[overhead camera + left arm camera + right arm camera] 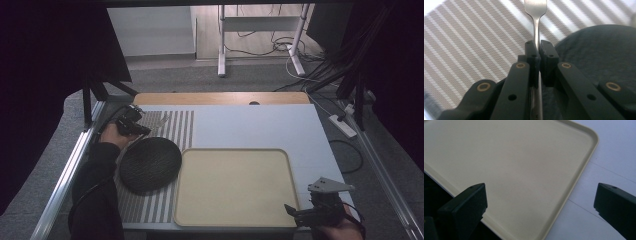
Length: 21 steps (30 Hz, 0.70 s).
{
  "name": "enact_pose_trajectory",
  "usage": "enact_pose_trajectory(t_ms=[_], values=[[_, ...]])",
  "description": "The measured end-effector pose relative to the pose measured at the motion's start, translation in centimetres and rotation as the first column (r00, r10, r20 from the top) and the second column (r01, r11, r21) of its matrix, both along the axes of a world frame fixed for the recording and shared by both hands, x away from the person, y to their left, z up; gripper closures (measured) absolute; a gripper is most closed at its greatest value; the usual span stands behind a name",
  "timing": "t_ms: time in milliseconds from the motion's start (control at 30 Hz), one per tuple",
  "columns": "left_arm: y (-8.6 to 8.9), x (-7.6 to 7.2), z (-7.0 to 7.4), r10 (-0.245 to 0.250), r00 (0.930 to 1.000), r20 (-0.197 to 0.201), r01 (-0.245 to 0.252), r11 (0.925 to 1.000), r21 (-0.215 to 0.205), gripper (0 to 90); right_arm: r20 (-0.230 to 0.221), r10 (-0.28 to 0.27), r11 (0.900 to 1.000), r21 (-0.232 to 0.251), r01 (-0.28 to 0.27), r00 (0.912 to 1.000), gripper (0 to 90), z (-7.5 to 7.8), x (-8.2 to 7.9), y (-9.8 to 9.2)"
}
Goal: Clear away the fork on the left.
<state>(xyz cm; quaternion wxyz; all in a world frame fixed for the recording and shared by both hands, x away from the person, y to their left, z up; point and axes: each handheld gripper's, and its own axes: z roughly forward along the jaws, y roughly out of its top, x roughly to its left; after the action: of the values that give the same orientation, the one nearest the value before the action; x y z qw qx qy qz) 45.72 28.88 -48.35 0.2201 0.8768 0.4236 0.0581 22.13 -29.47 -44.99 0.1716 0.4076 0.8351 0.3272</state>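
My left gripper (142, 130) (538, 46) is shut on the handle of a metal fork (536, 15), whose head points away from me over the striped placemat (469, 42). In the high view the fork (161, 120) sticks out above the mat at the table's back left. A dark round plate (150, 164) (599, 50) lies on the mat just beside that gripper. My right gripper (295, 212) (540, 202) stands open at the near right corner of an empty beige tray (235, 187) (506, 165), with nothing between its fingers.
The grey-and-white striped placemat (172, 127) covers the left of the white tabletop (260, 125). A wooden strip (220, 98) runs along the far edge. Metal rails (70, 170) flank the table. Beyond it are a stand's legs (220, 65) and floor cables (310, 55).
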Motion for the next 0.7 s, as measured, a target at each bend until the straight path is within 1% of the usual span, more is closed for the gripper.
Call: enact_pose_trajectory(t_ms=[133, 267, 300, 367, 400, 533, 700], values=[[-0.5, -0.8, -0.3, -0.009, 1.0, 0.0, 0.009, 0.9998, -0.018, 85.3, 0.002, -0.001, 1.0, -0.002, 0.001, 1.0, 0.0, 0.0, 0.0, 0.0], [-0.8, -1.7, -0.4, -0.016, 0.9999, -0.001, 0.016, 0.9986, -0.051, 85.3, 0.003, 0.0, 1.0, -0.001, 0.0, 1.0, 0.0, 0.0, 0.0, 0.0], [-1.0, -2.0, -0.5, -0.019, 0.9998, 0.0, 0.019, 0.9983, -0.055, 85.2, 0.003, 0.0, 1.0, -0.001, 0.0, 1.0, 0.0, 0.0, 0.0, 0.0], [-1.0, -2.3, -0.5, -0.017, 0.9998, -0.006, 0.017, 0.999, -0.041, 85.3, 0.004, 0.0, 1.0, -0.001, 0.0, 1.0, 0.0, 0.0, 0.0, 0.0], [-1.0, -2.4, -0.5, -0.016, 0.9998, -0.007, 0.016, 0.999, -0.043, 85.3, 0.004, -0.001, 1.0, -0.001, 0.001, 1.0, 0.0, 0.0, 0.0, 0.0], [-0.7, -3.3, -0.6, -0.013, 0.9998, -0.016, 0.012, 0.9981, -0.061, 85.3, 0.003, -0.002, 1.0, -0.003, 0.002, 1.0, 0.0, 0.0, 0.0, 0.0], [-0.8, -4.6, -0.4, -0.001, 0.9999, -0.012, 0.0, 0.997, -0.078, 85.2, 0.006, 0.0, 1.0, -0.002, 0.0, 1.0, 0.0, 0.0, -0.1, 0.0]])
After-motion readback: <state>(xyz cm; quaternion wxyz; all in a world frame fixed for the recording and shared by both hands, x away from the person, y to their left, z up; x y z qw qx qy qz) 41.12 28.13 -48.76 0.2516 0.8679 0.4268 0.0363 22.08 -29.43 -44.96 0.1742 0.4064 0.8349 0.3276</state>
